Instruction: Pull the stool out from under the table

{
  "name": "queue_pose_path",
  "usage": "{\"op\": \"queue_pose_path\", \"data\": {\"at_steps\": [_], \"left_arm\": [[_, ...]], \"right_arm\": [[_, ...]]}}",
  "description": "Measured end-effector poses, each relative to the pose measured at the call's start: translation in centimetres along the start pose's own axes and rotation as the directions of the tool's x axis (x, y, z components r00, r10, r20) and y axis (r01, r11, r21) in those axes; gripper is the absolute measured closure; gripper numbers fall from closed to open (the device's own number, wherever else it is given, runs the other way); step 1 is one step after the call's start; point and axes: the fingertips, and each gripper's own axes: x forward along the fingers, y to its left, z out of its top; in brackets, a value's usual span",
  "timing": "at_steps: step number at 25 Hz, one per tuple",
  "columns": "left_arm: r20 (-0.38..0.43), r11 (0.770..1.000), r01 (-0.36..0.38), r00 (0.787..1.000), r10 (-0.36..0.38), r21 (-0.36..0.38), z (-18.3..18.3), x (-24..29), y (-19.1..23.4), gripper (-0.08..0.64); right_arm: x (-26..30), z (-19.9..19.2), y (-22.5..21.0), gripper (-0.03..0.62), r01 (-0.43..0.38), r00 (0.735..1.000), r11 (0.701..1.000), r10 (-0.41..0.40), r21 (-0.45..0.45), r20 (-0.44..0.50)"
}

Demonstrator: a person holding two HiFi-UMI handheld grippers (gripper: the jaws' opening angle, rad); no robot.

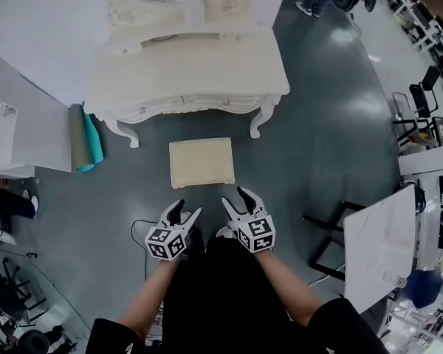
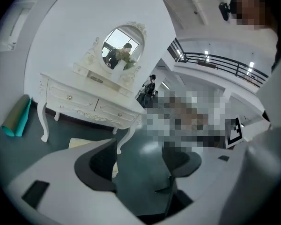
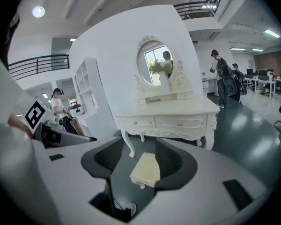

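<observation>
The stool point(image 1: 201, 162) has a cream square cushion and stands on the dark floor just in front of the white dressing table point(image 1: 184, 72), clear of its legs. My left gripper point(image 1: 187, 209) and right gripper point(image 1: 235, 198) hover side by side just short of the stool's near edge, both open and empty. In the right gripper view the stool point(image 3: 147, 171) shows between the wide jaws of the right gripper point(image 3: 143, 158), well beyond them, with the table point(image 3: 168, 111) behind. In the left gripper view the left gripper point(image 2: 140, 165) is open, and the stool point(image 2: 77, 143) peeks from behind its left jaw.
A teal rolled mat point(image 1: 88, 140) leans against the wall left of the table. A black chair frame point(image 1: 332, 234) and a white tabletop point(image 1: 384, 242) stand to the right. A thin cable point(image 1: 140, 231) lies on the floor by my left gripper. People stand far off.
</observation>
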Motion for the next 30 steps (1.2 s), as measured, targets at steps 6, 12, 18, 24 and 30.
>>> {"op": "queue_pose_path", "data": {"at_steps": [6, 12, 18, 24, 30], "left_arm": [[0.097, 0.989, 0.053, 0.993, -0.067, 0.141, 7.5, -4.9, -5.6, 0.264], [0.146, 0.961, 0.085, 0.981, -0.127, 0.262, 13.2, -7.5, -8.6, 0.337], [0.212, 0.935, 0.076, 0.965, -0.157, 0.346, 16.7, -9.0, -9.3, 0.474], [0.225, 0.922, 0.072, 0.960, -0.168, 0.380, 18.2, -9.5, -9.4, 0.546], [0.260, 0.927, 0.052, 0.953, -0.157, 0.371, 18.8, -10.2, -9.1, 0.546]], "right_arm": [[-4.0, 9.4, 4.2, 0.372, -0.003, 0.991, 1.000, 0.003, 0.003, 0.134], [-6.5, 14.8, 8.0, 0.514, 0.015, 0.979, 1.000, -0.015, 0.001, 0.203], [-7.3, 17.7, 10.9, 0.555, 0.037, 0.957, 0.996, -0.013, -0.076, 0.291], [-7.6, 20.4, 11.8, 0.572, 0.120, 0.925, 0.987, -0.070, -0.112, 0.372], [-7.1, 20.9, 13.2, 0.574, 0.125, 0.926, 0.981, -0.062, -0.147, 0.372]]}}
